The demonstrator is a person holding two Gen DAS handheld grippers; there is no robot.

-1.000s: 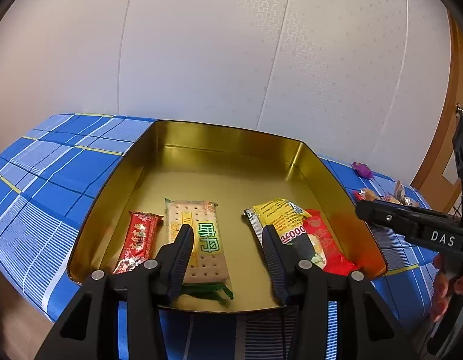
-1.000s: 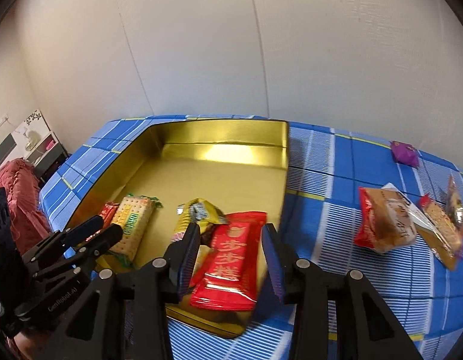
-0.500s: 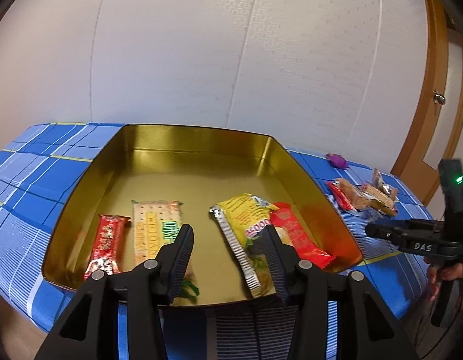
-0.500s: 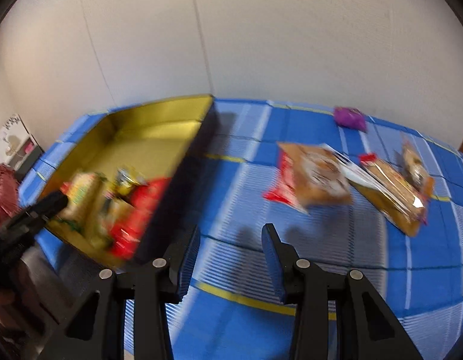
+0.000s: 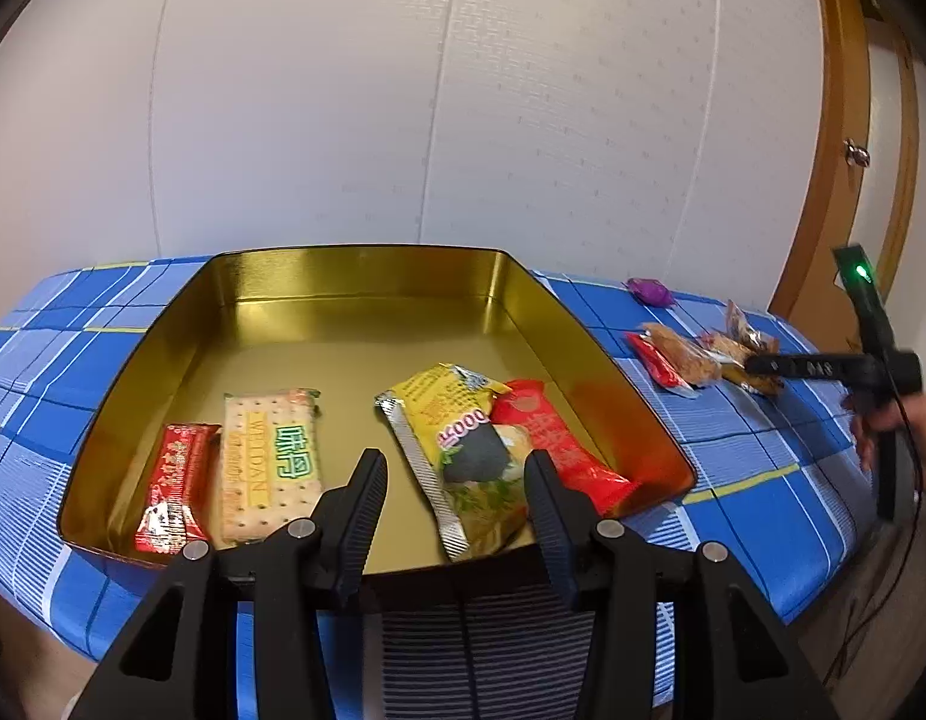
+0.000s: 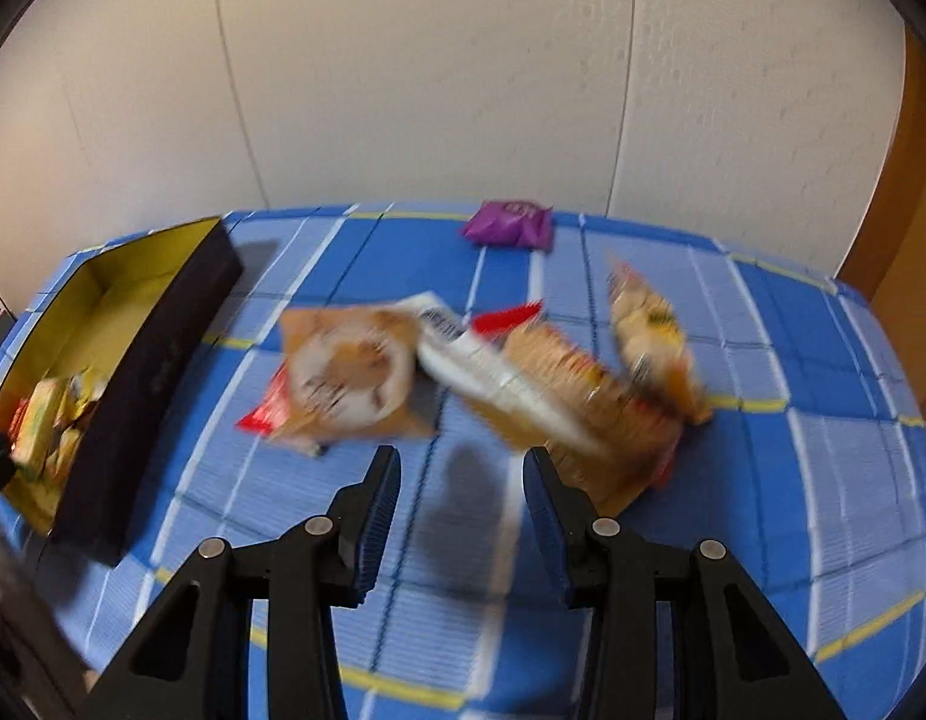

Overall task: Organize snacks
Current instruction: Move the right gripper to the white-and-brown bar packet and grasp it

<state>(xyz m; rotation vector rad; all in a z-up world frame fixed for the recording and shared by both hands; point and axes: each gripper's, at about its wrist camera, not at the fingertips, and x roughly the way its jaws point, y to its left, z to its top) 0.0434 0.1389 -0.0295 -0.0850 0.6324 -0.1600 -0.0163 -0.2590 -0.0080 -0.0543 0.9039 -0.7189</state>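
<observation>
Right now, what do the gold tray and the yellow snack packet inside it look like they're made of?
Gold tray: probably thin metal with a glossy gold finish; its inner walls mirror light and reflect the red packet.
Yellow snack packet: likely plastic or foil film, shiny and crinkled, with a crimped silver seam along one edge.

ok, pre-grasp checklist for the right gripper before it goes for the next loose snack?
1. Right gripper open and empty: ok.
2. Target in front: orange packet and cracker packet lie ahead on the cloth, neither between the fingers: not ok.
3. Target isolated: the packets overlap in a pile: not ok.
4. Image sharp enough to aim: right wrist view is motion-blurred: not ok.
5. Tin has room: back half bare: ok.
6. Left gripper open, empty, at the tin's near edge, away from the pile: ok.
</observation>
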